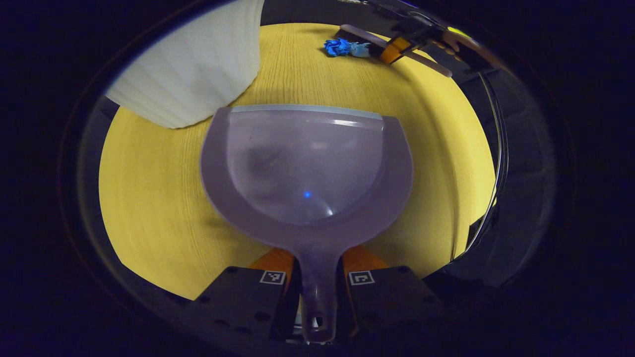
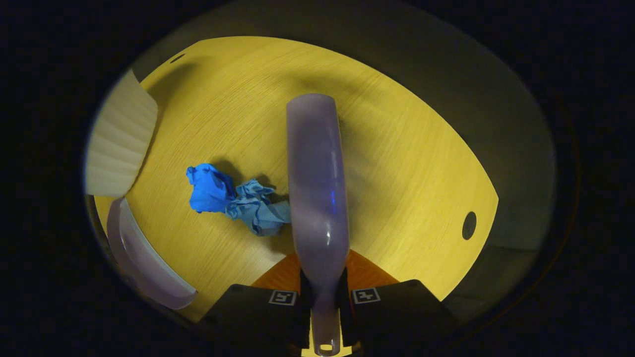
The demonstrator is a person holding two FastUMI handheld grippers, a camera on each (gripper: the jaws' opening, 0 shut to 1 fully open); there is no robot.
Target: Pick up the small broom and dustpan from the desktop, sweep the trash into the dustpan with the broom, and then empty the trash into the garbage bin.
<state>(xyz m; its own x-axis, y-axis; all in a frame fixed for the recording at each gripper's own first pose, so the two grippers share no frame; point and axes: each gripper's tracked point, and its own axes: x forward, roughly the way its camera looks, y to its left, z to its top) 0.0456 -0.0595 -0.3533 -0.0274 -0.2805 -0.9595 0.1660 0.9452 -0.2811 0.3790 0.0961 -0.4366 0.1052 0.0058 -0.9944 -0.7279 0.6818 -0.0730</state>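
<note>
Clamping the dustpan (image 1: 307, 168) by its handle, the left gripper (image 1: 317, 292) holds rigid, light plastic; the right gripper (image 2: 325, 297) pinches the broom (image 2: 317, 183) handle — crumpled blue trash (image 2: 233, 198), soft and featherlight, lies centre-left.

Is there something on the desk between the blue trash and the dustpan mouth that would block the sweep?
Nothing visible does. In the left gripper view, bare desk lies between the blue trash and the dustpan lip. The white bin stands off to one side.
</note>
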